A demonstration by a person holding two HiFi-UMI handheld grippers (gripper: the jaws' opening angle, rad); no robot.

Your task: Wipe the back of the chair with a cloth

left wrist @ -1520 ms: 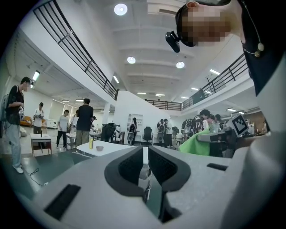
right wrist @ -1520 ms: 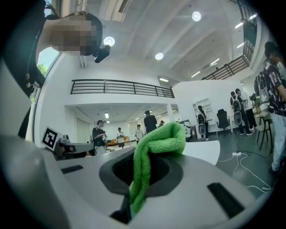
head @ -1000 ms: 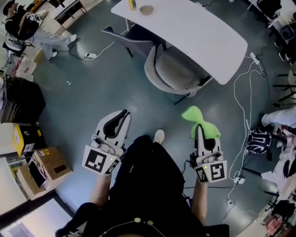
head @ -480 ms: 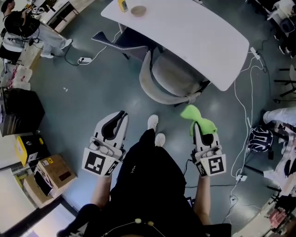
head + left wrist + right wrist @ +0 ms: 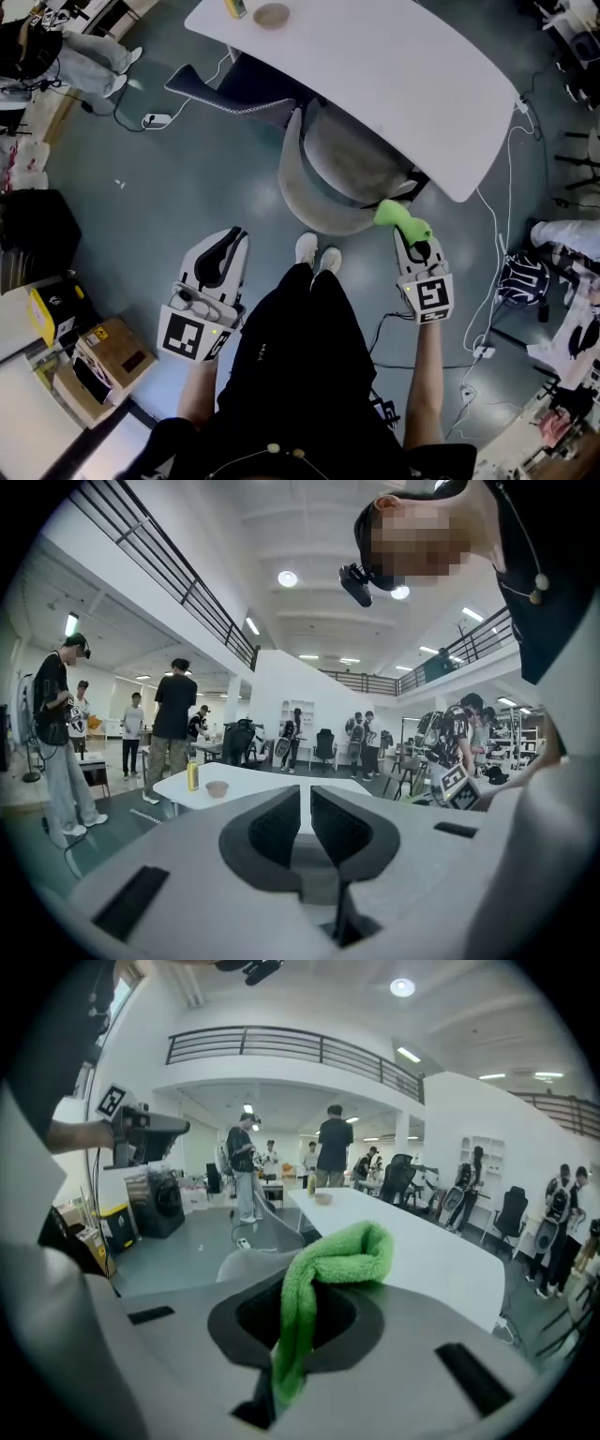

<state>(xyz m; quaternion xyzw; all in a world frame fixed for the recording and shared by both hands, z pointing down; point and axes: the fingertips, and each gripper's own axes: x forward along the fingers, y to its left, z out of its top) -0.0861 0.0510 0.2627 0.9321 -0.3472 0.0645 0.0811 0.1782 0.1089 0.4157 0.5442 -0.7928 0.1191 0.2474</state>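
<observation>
A grey chair (image 5: 302, 199) is tucked under the white table (image 5: 403, 84), its curved back facing me. My right gripper (image 5: 413, 236) is shut on a green cloth (image 5: 401, 217), and the cloth's bunched end lies at the right end of the chair's back. In the right gripper view the green cloth (image 5: 330, 1258) hangs from between the jaws, with the chair's back (image 5: 251, 1263) just beyond. My left gripper (image 5: 228, 240) hovers over the floor left of my feet, away from the chair. Its jaws stand together with nothing between them; the left gripper (image 5: 306, 806) points toward the table.
A yellow bottle (image 5: 234, 7) and a bowl (image 5: 272, 16) stand on the table's far left end. A dark chair (image 5: 220, 89) stands left of the grey one. Cables (image 5: 491, 244) and a backpack (image 5: 523, 283) lie at right, cardboard boxes (image 5: 98, 354) at left. Several people stand farther off.
I have stepped toward the chair. My right gripper has carried the cloth forward to the right end of the chair's back. The left gripper stays shut and trails beside my legs.
</observation>
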